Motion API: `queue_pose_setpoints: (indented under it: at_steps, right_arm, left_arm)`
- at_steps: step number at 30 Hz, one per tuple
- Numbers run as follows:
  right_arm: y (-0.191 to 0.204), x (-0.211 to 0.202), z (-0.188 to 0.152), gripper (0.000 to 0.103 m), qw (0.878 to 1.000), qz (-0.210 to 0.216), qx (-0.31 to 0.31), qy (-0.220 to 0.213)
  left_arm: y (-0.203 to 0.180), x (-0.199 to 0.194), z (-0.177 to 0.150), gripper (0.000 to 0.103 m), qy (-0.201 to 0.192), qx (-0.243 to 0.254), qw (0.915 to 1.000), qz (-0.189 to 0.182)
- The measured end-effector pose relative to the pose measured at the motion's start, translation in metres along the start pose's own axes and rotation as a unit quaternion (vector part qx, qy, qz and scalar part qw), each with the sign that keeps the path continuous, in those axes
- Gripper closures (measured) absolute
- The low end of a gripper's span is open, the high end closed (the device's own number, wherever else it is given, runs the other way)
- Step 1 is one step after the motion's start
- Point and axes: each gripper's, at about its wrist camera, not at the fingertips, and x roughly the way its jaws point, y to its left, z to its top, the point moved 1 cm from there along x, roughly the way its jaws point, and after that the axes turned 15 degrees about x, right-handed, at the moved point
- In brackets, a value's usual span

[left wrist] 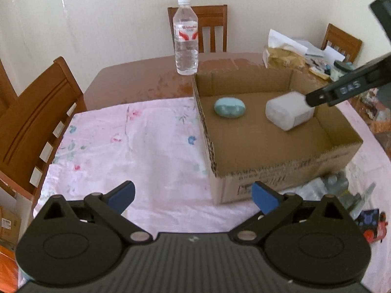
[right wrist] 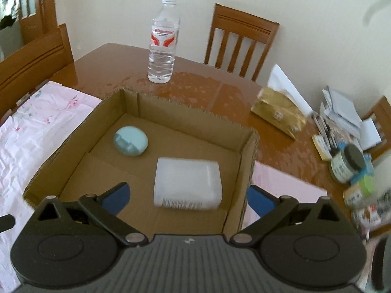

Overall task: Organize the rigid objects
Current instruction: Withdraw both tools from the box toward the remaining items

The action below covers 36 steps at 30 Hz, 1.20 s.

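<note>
In the cardboard box (right wrist: 246,161): one white container (right wrist: 188,183), one teal oval case (right wrist: 130,141) | behind it: one water bottle (right wrist: 163,41) | my right gripper (right wrist: 187,199) spread above the container, angled down | my left gripper (left wrist: 193,196) spread, empty, over the cloth (left wrist: 122,146)

case (right wrist: 130,141) and tub (right wrist: 187,183) in box (right wrist: 73,131)

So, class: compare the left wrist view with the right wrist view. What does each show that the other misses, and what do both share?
Left only: the right gripper's finger reaching over the box, and clutter in front of the box.
Right only: a door and a green lid.
Both: box, bottle, blue case, white container, gold bag.
</note>
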Motion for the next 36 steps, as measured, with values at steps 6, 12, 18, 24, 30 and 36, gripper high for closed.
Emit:
queue_pose_setpoints:
  at_steps: [6, 12, 18, 24, 30, 36]
  right_arm:
    - [-0.014, -0.023, -0.034, 0.000, 0.998, -0.004, 0.061, -0.002]
    - [-0.028, -0.042, -0.077, 0.000, 0.993, -0.044, 0.109, 0.005]
    - [-0.049, -0.056, -0.123, 0.000, 0.979, -0.111, 0.169, 0.018]
    - [-0.063, -0.068, -0.170, 0.000, 0.955, -0.191, 0.223, 0.038]
    - [-0.054, -0.070, -0.200, 0.000, 0.943, -0.217, 0.244, 0.059]
    - [-0.035, -0.058, -0.201, 0.000, 0.948, -0.194, 0.244, 0.069]
  left_arm:
    - [-0.004, -0.003, -0.011, 0.002, -0.003, 0.026, 0.9997, 0.000]
    - [-0.008, -0.001, -0.025, 0.002, 0.005, 0.037, 0.9988, -0.033]
    - [-0.011, 0.001, -0.042, 0.002, 0.011, 0.051, 0.9963, -0.068]
    - [-0.012, -0.002, -0.055, 0.002, 0.004, 0.069, 0.9930, -0.095]
    - [-0.004, -0.004, -0.064, 0.002, -0.003, 0.076, 0.9895, -0.123]
    - [0.008, -0.005, -0.074, 0.002, 0.004, 0.072, 0.9897, -0.124]
